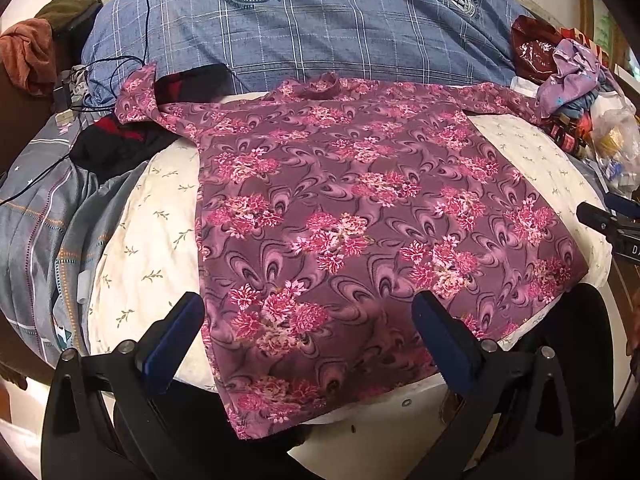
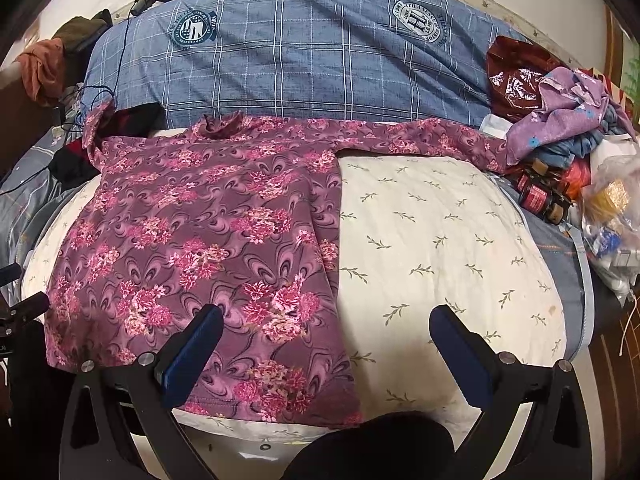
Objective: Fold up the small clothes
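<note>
A purple long-sleeved top with pink flowers [image 1: 352, 208] lies spread flat, front up, on a cream pillow with a leaf print [image 1: 152, 240]. Its collar points away from me and its sleeves stretch out left and right. My left gripper [image 1: 308, 320] is open and empty, hovering above the top's near hem. In the right wrist view the top [image 2: 192, 240] covers the left half of the pillow [image 2: 440, 248]. My right gripper [image 2: 326, 332] is open and empty above the top's right bottom corner. The right gripper's tip also shows at the left wrist view's right edge [image 1: 600, 216].
A blue checked pillow [image 2: 304, 60] lies behind the top. A pile of purple and blue clothes [image 2: 568, 120], dark bottles [image 2: 540, 196] and plastic bags [image 2: 612, 216] sit at the right. Grey bedding [image 1: 44, 216], a black-red garment [image 1: 116, 140] and cables [image 1: 100, 76] lie at the left.
</note>
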